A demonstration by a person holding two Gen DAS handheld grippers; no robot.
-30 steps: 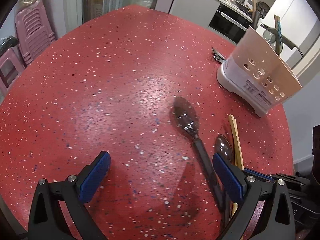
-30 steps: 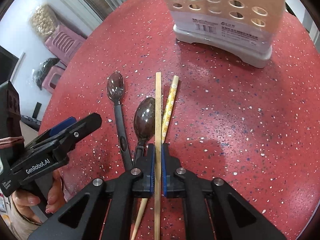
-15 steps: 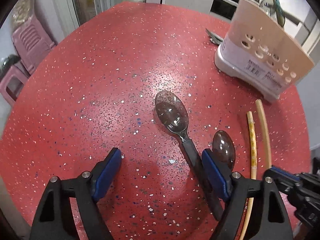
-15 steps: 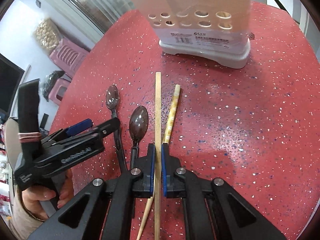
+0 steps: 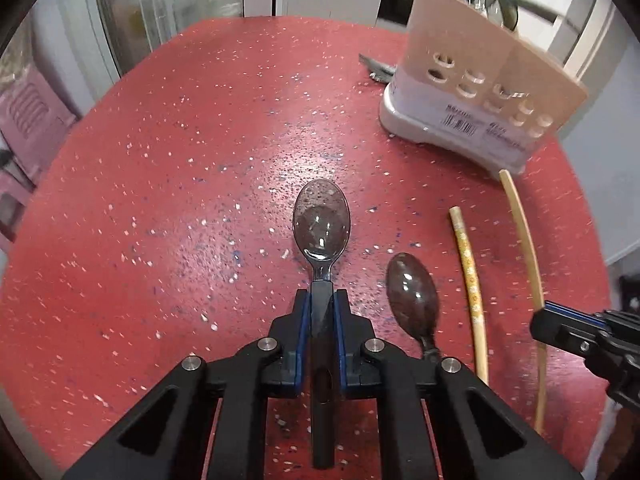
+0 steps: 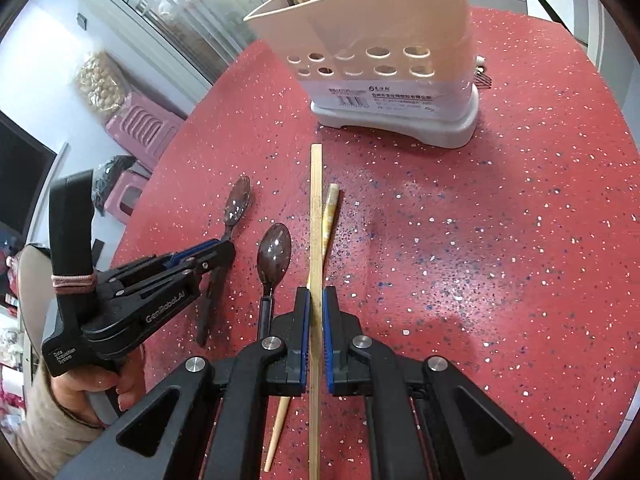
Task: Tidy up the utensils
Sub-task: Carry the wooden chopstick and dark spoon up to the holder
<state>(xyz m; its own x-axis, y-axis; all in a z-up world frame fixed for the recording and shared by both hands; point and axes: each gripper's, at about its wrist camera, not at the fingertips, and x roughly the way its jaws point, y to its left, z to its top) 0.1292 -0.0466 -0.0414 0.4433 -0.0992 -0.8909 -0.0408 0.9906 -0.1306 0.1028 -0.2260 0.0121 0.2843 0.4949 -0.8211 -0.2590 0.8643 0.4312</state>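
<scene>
My left gripper (image 5: pixel 321 300) is shut on the black handle of a dark clear spoon (image 5: pixel 321 229) on the red table; it also shows in the right wrist view (image 6: pixel 200 258), with that spoon (image 6: pixel 237 202). My right gripper (image 6: pixel 316 300) is shut on a plain wooden chopstick (image 6: pixel 316 208), lifted above the table; that chopstick (image 5: pixel 524 236) and gripper (image 5: pixel 560 322) show at the right of the left wrist view. A second dark spoon (image 5: pixel 412 294) (image 6: pixel 274 252) and a patterned chopstick (image 5: pixel 470 276) (image 6: pixel 329 210) lie between them.
A beige utensil holder on a white base (image 6: pixel 384 60) (image 5: pixel 472 96) stands at the far side with utensils inside. A dark utensil (image 5: pixel 376 68) lies behind it. Pink stools (image 6: pixel 140 128) stand beyond the table's left edge.
My left gripper moved right over the spoon's handle and closed on it. My right gripper rose and pulled back with the wooden chopstick in it.
</scene>
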